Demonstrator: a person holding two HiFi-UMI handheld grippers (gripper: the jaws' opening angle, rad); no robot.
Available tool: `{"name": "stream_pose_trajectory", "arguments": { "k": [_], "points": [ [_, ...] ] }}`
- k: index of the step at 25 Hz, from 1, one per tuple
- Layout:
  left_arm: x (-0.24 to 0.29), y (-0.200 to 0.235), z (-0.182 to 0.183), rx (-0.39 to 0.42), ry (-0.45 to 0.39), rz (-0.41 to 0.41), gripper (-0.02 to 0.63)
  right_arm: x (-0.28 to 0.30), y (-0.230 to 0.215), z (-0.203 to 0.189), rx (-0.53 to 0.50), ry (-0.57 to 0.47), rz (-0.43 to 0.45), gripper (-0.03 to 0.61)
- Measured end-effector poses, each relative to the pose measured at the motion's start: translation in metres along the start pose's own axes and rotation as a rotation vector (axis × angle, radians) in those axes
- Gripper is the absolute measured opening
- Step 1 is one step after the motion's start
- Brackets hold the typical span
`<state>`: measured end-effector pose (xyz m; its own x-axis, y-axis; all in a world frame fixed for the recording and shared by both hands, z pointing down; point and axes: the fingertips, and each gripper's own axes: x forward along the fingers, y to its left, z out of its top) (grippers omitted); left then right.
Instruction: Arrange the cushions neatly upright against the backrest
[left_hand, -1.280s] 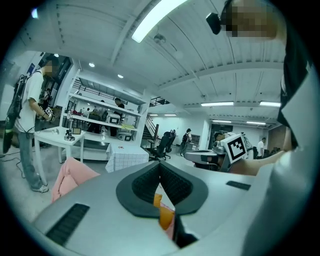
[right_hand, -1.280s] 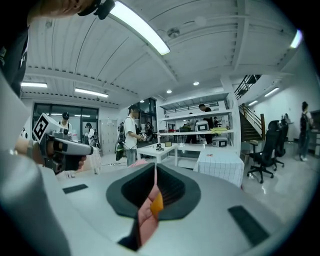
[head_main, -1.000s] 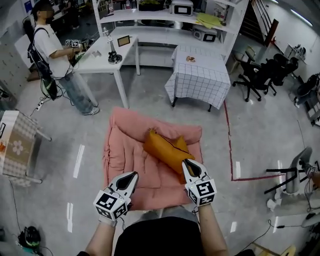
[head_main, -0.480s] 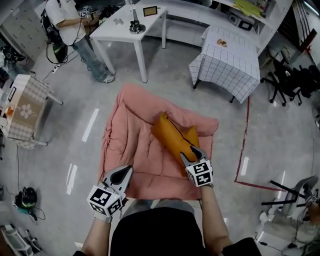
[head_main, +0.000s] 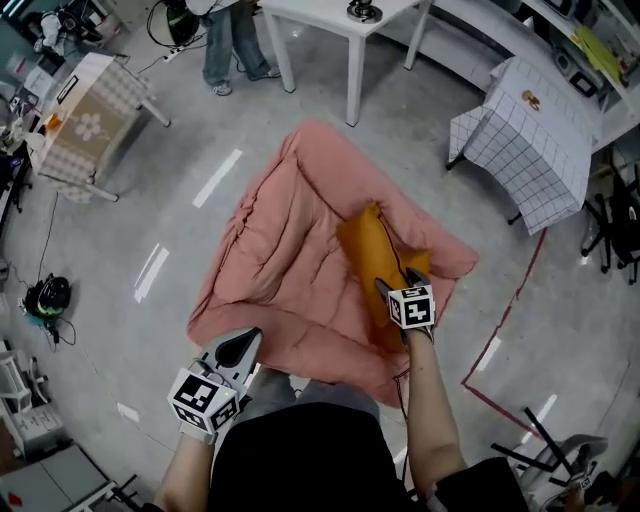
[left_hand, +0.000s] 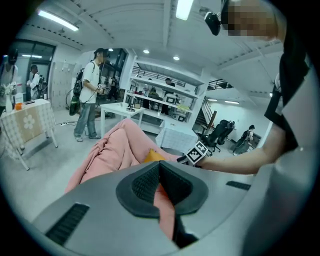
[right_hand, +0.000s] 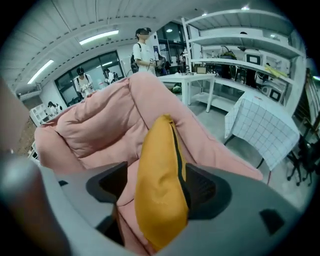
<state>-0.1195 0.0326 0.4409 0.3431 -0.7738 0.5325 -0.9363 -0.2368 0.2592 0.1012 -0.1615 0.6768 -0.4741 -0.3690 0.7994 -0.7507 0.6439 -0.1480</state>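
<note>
A pink padded floor sofa (head_main: 285, 240) lies on the grey floor with its backrest raised at the far side. An orange cushion (head_main: 368, 250) stands on edge on its right part, zip side up. My right gripper (head_main: 398, 284) is at the cushion's near end; in the right gripper view its jaws (right_hand: 159, 176) are opening, and the orange cushion (right_hand: 160, 195) sits between them with a gap at the left pad. My left gripper (head_main: 240, 346) hovers at the sofa's near left edge, shut (left_hand: 160, 167) with nothing in it.
A white table (head_main: 340, 15) and a person's legs (head_main: 225, 40) are beyond the sofa. A checked-cloth table (head_main: 530, 130) stands at the far right, a beige-cloth table (head_main: 85, 125) at the far left. Red floor tape (head_main: 505, 325) runs to the right.
My right gripper, shut on the orange cushion's near end a second ago, has spread its jaws around it. The head view has swung closer over the sofa. The left gripper stays shut.
</note>
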Motion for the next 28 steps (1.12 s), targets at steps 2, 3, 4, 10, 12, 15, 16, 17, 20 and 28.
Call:
{"name": "stream_pose_trajectory", "arguments": {
  "k": [2, 3, 4, 10, 12, 15, 16, 17, 20, 28],
  "points": [
    [-0.005, 0.001, -0.009, -0.019, 0.008, 0.031, 0.012, 0.020, -0.005, -0.004, 0.001, 0.049, 0.007, 0.364],
    [-0.008, 0.001, -0.014, -0.026, 0.011, 0.044, 0.012, 0.030, -0.006, -0.007, -0.005, 0.076, 0.008, 0.378],
    [-0.010, 0.002, -0.018, -0.033, 0.015, 0.057, 0.012, 0.040, -0.007, -0.011, -0.013, 0.104, 0.011, 0.387],
    [-0.013, -0.002, -0.039, -0.075, 0.030, 0.121, 0.012, 0.078, -0.016, -0.030, -0.036, 0.208, 0.031, 0.436],
    [-0.015, -0.003, -0.044, -0.087, 0.030, 0.132, 0.012, 0.081, -0.021, -0.031, -0.037, 0.226, 0.022, 0.436],
    [-0.016, -0.004, -0.047, -0.096, 0.028, 0.136, 0.012, 0.083, -0.023, -0.034, -0.032, 0.238, 0.020, 0.423],
    [-0.016, -0.004, -0.047, -0.097, 0.027, 0.136, 0.012, 0.083, -0.023, -0.034, -0.031, 0.239, 0.019, 0.404],
    [-0.015, -0.004, -0.047, -0.097, 0.025, 0.134, 0.012, 0.081, -0.023, -0.034, -0.029, 0.239, 0.017, 0.379],
    [-0.016, -0.001, -0.044, -0.094, 0.020, 0.123, 0.012, 0.076, -0.016, -0.033, -0.026, 0.233, 0.007, 0.335],
    [-0.027, 0.022, -0.037, -0.039, 0.026, 0.073, 0.012, 0.056, 0.007, -0.042, 0.228, 0.159, 0.022, 0.279]
  ]
}}
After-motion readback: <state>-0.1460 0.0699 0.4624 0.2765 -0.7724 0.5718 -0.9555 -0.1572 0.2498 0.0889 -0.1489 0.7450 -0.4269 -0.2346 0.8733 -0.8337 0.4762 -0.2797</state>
